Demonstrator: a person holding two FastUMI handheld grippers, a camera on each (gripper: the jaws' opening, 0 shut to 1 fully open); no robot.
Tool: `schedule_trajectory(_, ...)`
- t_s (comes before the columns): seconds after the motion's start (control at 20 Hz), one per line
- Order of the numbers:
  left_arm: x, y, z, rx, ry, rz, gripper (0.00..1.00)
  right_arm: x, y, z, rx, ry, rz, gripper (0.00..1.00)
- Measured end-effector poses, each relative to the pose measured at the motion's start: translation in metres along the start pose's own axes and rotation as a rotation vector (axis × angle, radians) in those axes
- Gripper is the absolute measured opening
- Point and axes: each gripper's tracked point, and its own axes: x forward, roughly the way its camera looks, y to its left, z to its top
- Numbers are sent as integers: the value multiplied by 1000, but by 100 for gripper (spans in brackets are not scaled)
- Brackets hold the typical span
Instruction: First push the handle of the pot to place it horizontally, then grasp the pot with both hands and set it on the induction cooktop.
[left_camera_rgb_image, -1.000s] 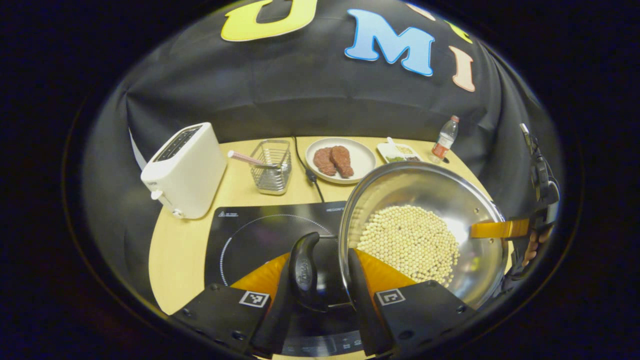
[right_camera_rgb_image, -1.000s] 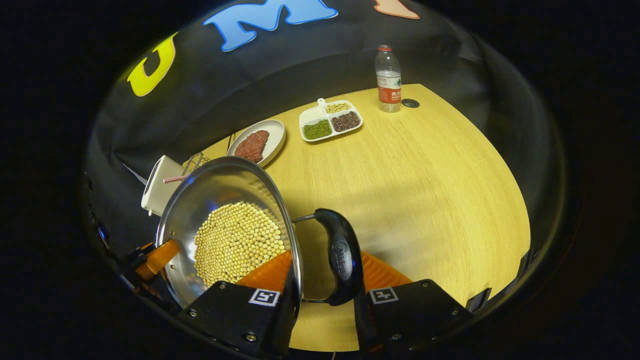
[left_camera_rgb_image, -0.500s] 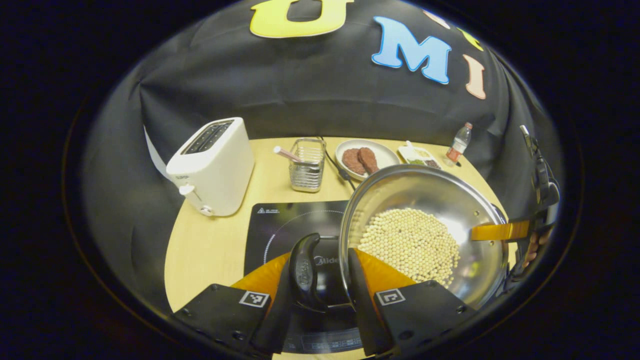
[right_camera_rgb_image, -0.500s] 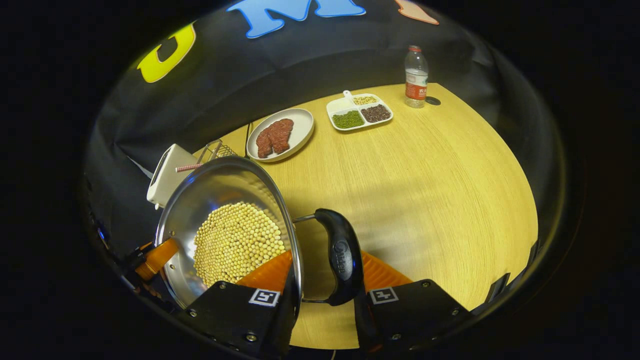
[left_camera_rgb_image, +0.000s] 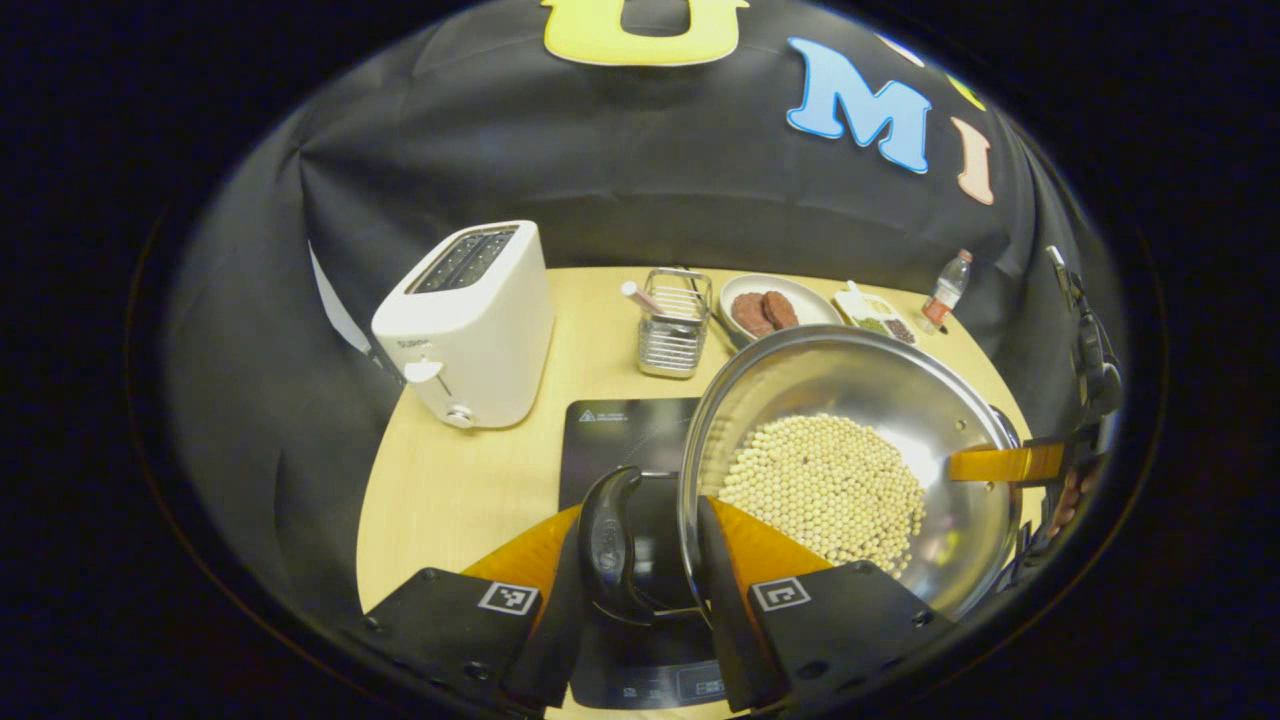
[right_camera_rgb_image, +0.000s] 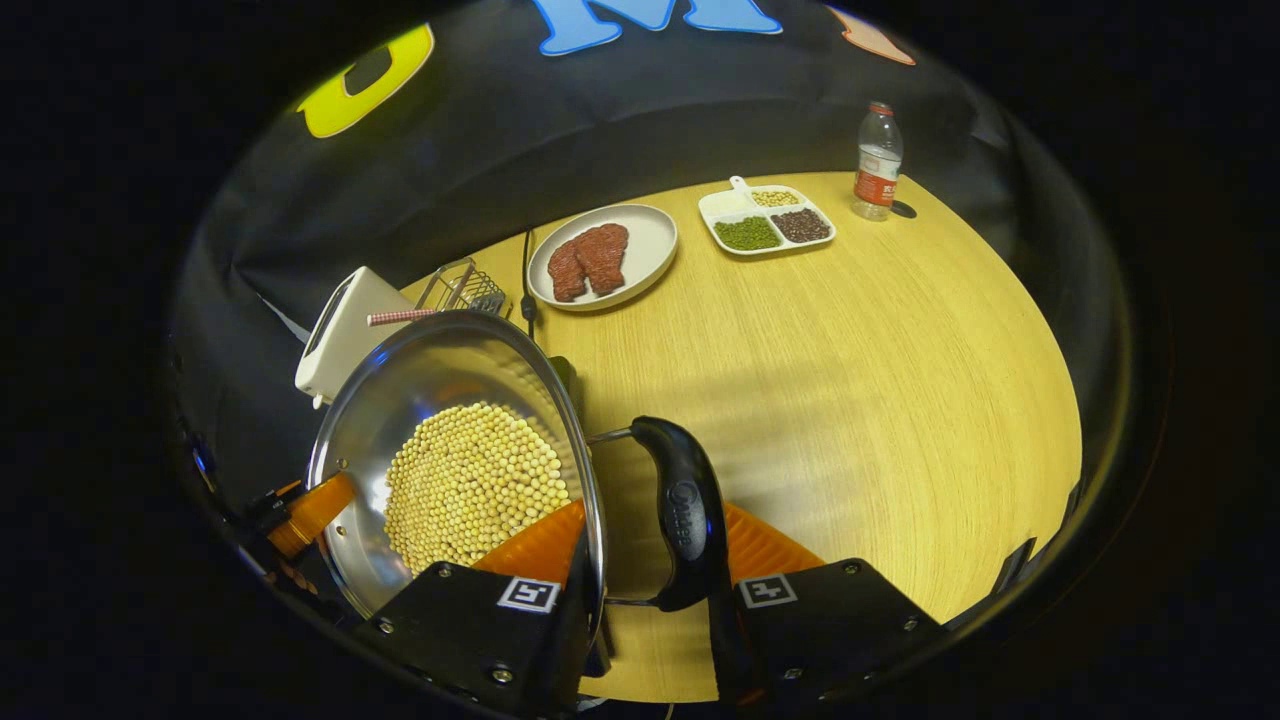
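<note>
The steel pot (left_camera_rgb_image: 850, 460), its bottom covered with pale beans (left_camera_rgb_image: 825, 490), hangs between the two tools above the table (right_camera_rgb_image: 850, 360). The left gripper (left_camera_rgb_image: 640, 580) is clamped on the pot's near black side handle (left_camera_rgb_image: 605, 545), one finger outside it and one against the rim, with the induction cooktop (left_camera_rgb_image: 625, 440) just below. The right gripper (right_camera_rgb_image: 650, 600) grips the opposite handle (right_camera_rgb_image: 680, 515) likewise, both reaching in level from opposite sides.

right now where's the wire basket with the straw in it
In the left gripper view the wire basket stands at the back of the table, between the white toaster on its left and the plate of meat on its right, beyond the induction cooktop.
</note>
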Motion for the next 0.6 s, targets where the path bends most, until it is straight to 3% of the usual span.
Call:
schedule_trajectory(0.5, 4, -1, 9, 39, -3, 11, 60, 22, 36, -10, 40, 34, -7, 51)
schedule_trajectory(0.6, 8, -2, 10, 42, 1, 5, 63, 25, 39, -10, 50, 33, -11, 51)
